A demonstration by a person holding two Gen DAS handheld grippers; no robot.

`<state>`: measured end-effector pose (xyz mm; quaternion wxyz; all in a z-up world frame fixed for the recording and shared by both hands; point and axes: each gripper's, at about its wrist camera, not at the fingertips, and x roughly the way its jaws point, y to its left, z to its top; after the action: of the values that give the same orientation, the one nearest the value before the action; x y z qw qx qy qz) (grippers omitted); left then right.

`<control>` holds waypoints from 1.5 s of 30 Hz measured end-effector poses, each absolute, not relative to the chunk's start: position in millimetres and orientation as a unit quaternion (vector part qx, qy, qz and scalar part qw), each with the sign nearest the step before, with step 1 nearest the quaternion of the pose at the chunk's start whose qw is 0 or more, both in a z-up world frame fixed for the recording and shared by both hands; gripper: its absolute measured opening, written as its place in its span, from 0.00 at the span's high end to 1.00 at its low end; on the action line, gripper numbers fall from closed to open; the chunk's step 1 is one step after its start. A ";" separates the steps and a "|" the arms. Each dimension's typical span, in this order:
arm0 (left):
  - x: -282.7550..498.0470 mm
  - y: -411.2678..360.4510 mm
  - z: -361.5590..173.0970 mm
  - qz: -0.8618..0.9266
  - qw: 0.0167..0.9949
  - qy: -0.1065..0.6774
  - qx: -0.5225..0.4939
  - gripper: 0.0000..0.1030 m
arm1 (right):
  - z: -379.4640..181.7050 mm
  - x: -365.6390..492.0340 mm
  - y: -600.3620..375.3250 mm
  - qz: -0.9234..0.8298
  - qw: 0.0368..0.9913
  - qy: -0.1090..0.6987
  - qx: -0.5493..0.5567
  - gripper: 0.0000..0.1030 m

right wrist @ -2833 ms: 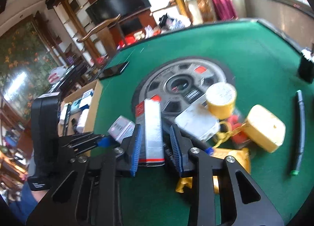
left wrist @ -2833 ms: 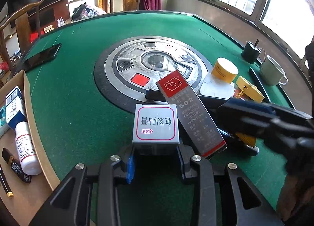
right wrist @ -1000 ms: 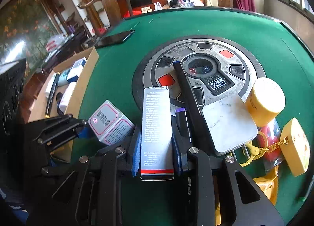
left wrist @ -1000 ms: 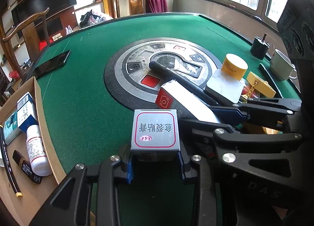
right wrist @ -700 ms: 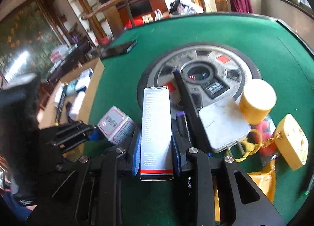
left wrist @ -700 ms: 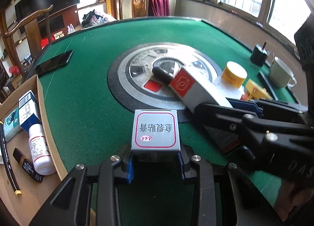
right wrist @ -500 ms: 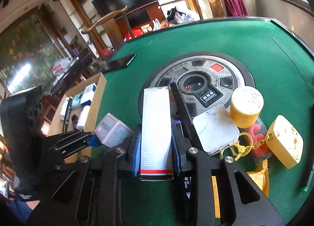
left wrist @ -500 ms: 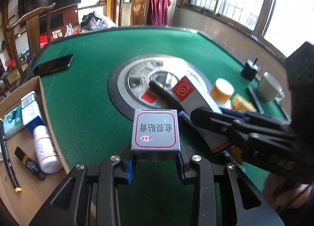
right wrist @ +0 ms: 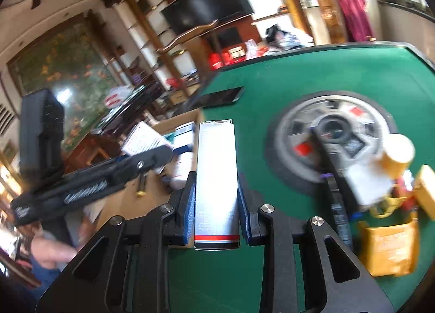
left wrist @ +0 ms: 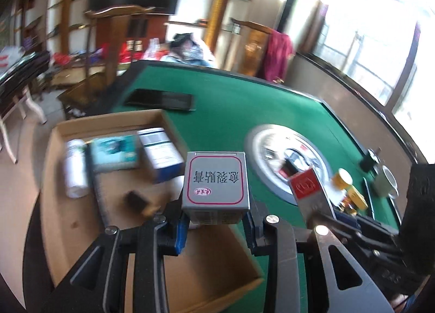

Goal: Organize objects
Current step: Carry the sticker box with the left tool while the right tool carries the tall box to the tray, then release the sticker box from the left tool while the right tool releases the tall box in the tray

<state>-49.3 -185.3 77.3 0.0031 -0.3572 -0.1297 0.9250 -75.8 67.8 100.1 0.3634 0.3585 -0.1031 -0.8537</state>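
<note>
The small grey box (left wrist: 216, 180) with the red-bordered label sits clamped between your left gripper's (left wrist: 216, 227) blue pads, its labelled top face turned toward the camera, and it hangs over the near edge of the cardboard box (left wrist: 62, 212) rather than over the felt. From your other side, the same grey box shows as a pale tilted shape (right wrist: 144, 137) at the tip of the left gripper (right wrist: 152, 156), above the carton's contents. Your right gripper (right wrist: 216, 208) is narrowed onto the long silver carton (right wrist: 216, 177), which runs straight out along the fingers with its red stripe at the end nearest the camera; the pads press on its two long sides. In the left view that carton's red end (left wrist: 305, 183) pokes up just right of the grey box. Inside the cardboard box lie a white bottle (left wrist: 74, 170), a teal packet (left wrist: 115, 155) and a blue-and-white box (left wrist: 160, 156), all blurred. Beyond it spreads the green table (left wrist: 231, 111) with a black phone (left wrist: 160, 99) near the far edge, the round silver centre panel (right wrist: 331, 133), and, toward your right, a yellow-lidded jar (right wrist: 397, 153), a white flat case (right wrist: 369, 182) and a yellow pouch (right wrist: 388, 247).
</note>
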 end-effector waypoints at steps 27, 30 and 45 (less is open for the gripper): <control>-31.2 -286.7 23.9 0.873 -0.135 -0.180 -0.433 0.67 | 60.6 -59.5 -93.7 -0.792 0.426 0.024 0.437 0.74; -32.1 -290.3 18.8 0.869 -0.140 -0.177 -0.441 0.67 | 57.5 -57.1 -104.6 -0.789 0.427 0.037 0.440 0.74; -32.5 -296.4 17.7 0.868 -0.131 -0.192 -0.439 0.61 | 46.9 -58.7 -118.9 -0.798 0.399 0.063 0.448 0.74</control>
<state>-32.5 -296.4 17.7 -0.1306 -0.4392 -0.1923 0.8678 -58.7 -118.9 46.9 0.3991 0.4477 0.0631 -0.7977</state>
